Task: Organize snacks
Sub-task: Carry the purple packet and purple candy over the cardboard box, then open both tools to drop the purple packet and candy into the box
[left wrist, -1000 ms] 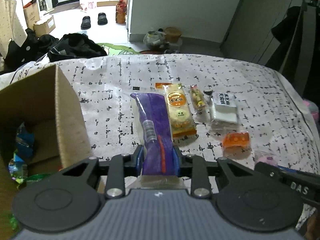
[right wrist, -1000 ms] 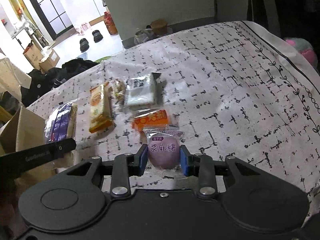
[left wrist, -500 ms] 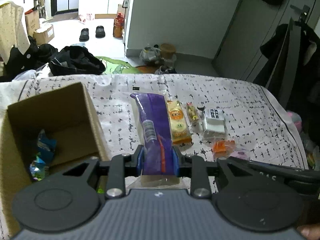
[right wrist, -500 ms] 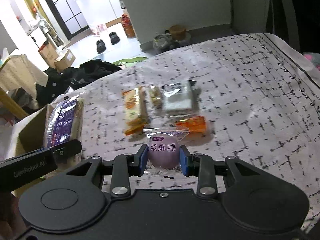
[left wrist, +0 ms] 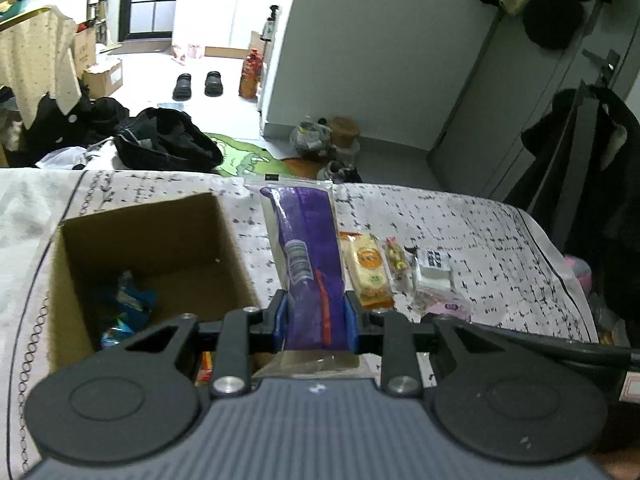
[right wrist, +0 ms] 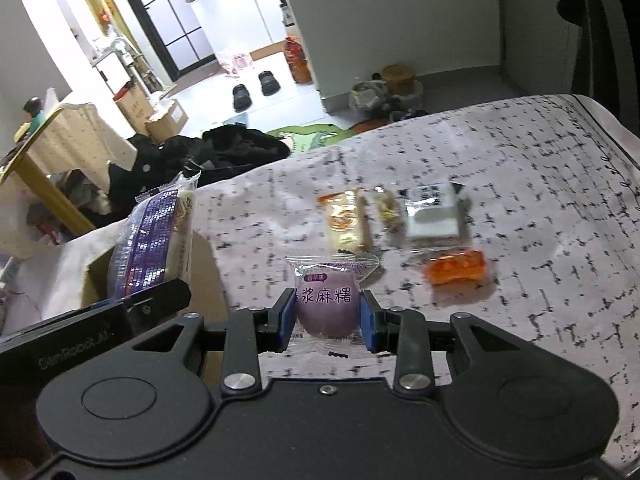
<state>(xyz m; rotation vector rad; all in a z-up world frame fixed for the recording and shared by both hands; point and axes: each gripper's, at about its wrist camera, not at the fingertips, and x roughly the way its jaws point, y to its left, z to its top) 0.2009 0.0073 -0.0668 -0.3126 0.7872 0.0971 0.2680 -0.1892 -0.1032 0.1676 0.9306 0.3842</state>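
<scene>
While my left gripper [left wrist: 316,316] clamps the long, floppy purple-wrapped snack pack [left wrist: 310,256] low, my right gripper [right wrist: 327,314] pinches the soft round purple mochi packet [right wrist: 327,306] mid-body.

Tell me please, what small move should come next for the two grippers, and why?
Probably carry the left gripper a little to its left and lower the long purple packet into the open cardboard box, then open. It is shut on the packet just beside the box's rim, and the box already holds snacks. The right gripper, shut on the round purple mochi, can follow.
</scene>
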